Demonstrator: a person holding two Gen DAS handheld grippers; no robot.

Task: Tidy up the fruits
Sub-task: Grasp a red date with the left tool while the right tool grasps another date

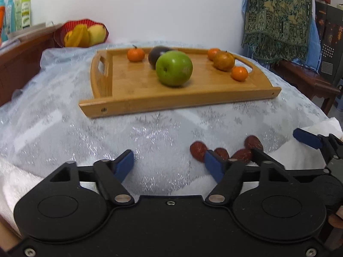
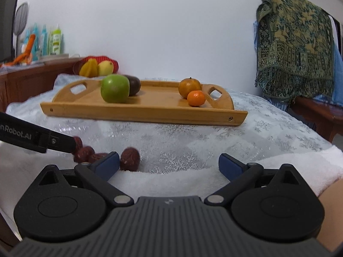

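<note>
A: What is seen in the middle of the frame?

B: A rectangular wooden tray with cut-out handles is set on a silvery snowflake-patterned cloth. A round green apple is placed at its left, a small orange tangerine at its right.

A: And lower down?

B: The black right gripper with blue pads is held with jaws apart; wrinkled dark red dates are found at lower left.

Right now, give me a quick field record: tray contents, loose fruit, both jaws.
tray: wooden tray on the patterned tablecloth
on tray: green apple, dark fruit behind it, large orange, three small oranges
loose fruit: red dates on the cloth, near side of the tray
left gripper: jaws open, empty
right gripper: jaws open, empty, one date just beyond its left finger
</note>
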